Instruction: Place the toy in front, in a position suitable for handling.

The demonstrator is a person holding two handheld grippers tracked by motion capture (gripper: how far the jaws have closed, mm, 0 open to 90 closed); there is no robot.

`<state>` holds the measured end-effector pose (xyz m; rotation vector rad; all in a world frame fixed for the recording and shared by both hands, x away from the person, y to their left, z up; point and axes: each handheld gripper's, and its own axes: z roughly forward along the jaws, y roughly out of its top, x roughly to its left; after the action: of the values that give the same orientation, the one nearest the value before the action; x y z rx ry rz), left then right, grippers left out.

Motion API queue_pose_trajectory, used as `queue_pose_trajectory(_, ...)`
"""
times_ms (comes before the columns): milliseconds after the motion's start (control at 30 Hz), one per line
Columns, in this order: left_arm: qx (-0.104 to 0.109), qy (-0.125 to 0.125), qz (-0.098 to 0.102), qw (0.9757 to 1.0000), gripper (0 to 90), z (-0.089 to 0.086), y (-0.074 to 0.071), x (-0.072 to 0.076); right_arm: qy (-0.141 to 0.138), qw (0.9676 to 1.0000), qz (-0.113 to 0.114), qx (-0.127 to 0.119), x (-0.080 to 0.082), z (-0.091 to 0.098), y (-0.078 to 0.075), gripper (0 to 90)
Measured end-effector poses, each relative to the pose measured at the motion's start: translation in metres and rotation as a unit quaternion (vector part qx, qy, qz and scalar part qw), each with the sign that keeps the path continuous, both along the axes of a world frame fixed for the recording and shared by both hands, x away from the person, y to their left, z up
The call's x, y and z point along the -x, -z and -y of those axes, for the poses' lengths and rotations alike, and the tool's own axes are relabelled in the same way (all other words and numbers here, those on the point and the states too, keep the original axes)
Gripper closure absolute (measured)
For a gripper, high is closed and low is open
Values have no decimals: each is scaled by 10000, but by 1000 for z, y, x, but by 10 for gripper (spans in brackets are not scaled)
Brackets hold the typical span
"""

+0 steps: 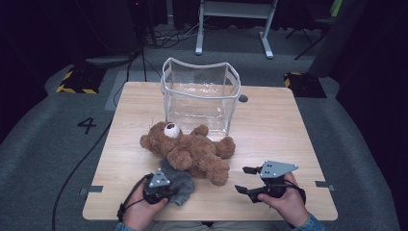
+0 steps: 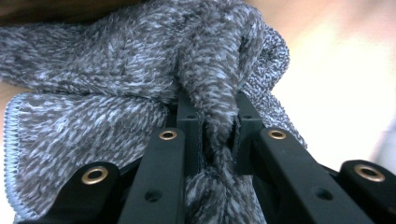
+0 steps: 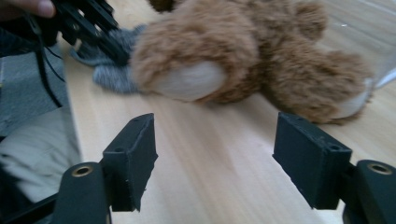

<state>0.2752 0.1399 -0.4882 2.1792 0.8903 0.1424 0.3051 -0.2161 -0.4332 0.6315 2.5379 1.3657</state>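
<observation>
A brown teddy bear (image 1: 192, 150) lies on its back in the middle of the wooden table (image 1: 269, 130), head toward the far left. A grey knitted cloth (image 1: 180, 185) lies against the bear's near side. My left gripper (image 1: 166, 185) is shut on a fold of this grey cloth (image 2: 212, 93), pinched between both jaws. My right gripper (image 1: 245, 180) is open near the table's front edge, right of the bear, jaws pointing left at the bear's foot (image 3: 191, 81) with bare wood between them.
A clear plastic bag (image 1: 201, 94) with white trim stands open behind the bear. Bare wood lies to the right of the bear. A desk frame (image 1: 235, 24) and cables are on the floor beyond.
</observation>
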Motion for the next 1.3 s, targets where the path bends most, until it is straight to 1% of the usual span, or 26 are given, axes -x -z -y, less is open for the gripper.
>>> queue_pose_trajectory(67,32,282,51,9996,776,22,1,7,-66,10000,-62,35,6,-3,2,303)
queue_pose_trajectory(167,132,532,192,9983,774,49,2,16,-130,9995,-237,148,15,-3,15,307)
queue_pose_trajectory(200,264,640,223,9974,773,57,2,17,-186,9992,-278,211,17,-4,21,307)
queue_pose_trajectory(267,302,821,117,9961,772,70,2,23,-277,9986,-357,262,19,-8,31,307)
queue_pose_trajectory(300,391,1015,136,9940,771,77,3,24,-322,9984,-372,271,20,-11,35,312)
queue_pose_trajectory(367,370,1147,272,9923,758,86,3,26,-509,9972,-425,345,21,-21,41,360)
queue_pose_trajectory(400,384,1193,321,9916,735,90,4,26,-742,9952,-465,445,21,-30,46,407)
queue_pose_trajectory(433,384,1193,321,9916,721,90,4,26,-742,9952,-465,445,21,-30,46,407)
queue_pose_trajectory(467,377,1108,393,9923,721,89,5,25,-858,9941,-465,469,20,-33,48,505)
queue_pose_trajectory(500,362,1056,451,9927,685,88,5,24,-1021,9925,-407,538,18,-36,50,661)
queue_pose_trajectory(533,443,967,471,9932,638,86,5,24,-1093,9917,-376,554,17,-36,50,735)
queue_pose_trajectory(567,560,952,425,9930,557,85,5,23,-1111,9917,-364,529,16,-37,50,795)
queue_pose_trajectory(600,500,814,415,9946,484,82,3,25,-1092,9920,-267,570,16,-36,48,815)
queue_pose_trajectory(633,517,785,559,9940,442,81,3,24,-1047,9924,-222,600,15,-33,46,823)
queue_pose_trajectory(700,506,780,652,9935,387,75,0,26,-941,9931,-232,668,11,-23,40,829)
queue_pose_trajectory(733,493,734,550,9946,378,71,-2,28,-825,9938,-237,712,9,-16,37,829)
queue_pose_trajectory(767,487,741,609,9942,369,67,-4,28,-685,9946,-187,759,7,-7,34,829)
queue_pose_trajectory(833,285,513,740,9955,330,57,-7,27,-331,9958,-51,852,0,14,29,828)
queue_pose_trajectory(900,234,244,688,9971,340,46,-10,25,56,9962,-15,872,-6,36,24,827)
queue_pose_trajectory(967,220,36,655,9976,342,35,-13,22,421,9955,32,854,-12,55,21,826)
queue_pose_trajectory(1000,200,-92,657,9976,341,30,-14,20,611,9943,58,872,-16,64,20,825)
queue_pose_trajectory(1033,66,-301,693,9971,341,21,-16,18,803,9926,103,906,-20,72,19,824)
queue_pose_trajectory(1067,53,-374,722,9967,339,18,-16,18,1072,9895,142,962,-27,85,18,822)
queue_pose_trajectory(1233,37,-758,761,9942,326,-1,-17,14,1454,9842,176,999,-44,107,20,783)
queue_pose_trajectory(1267,37,-758,761,9942,323,-1,-17,14,1589,9824,189,958,-48,110,20,710)
queue_pose_trajectory(1300,27,-816,783,9936,319,-5,-18,12,1747,9802,197,907,-50,111,20,546)
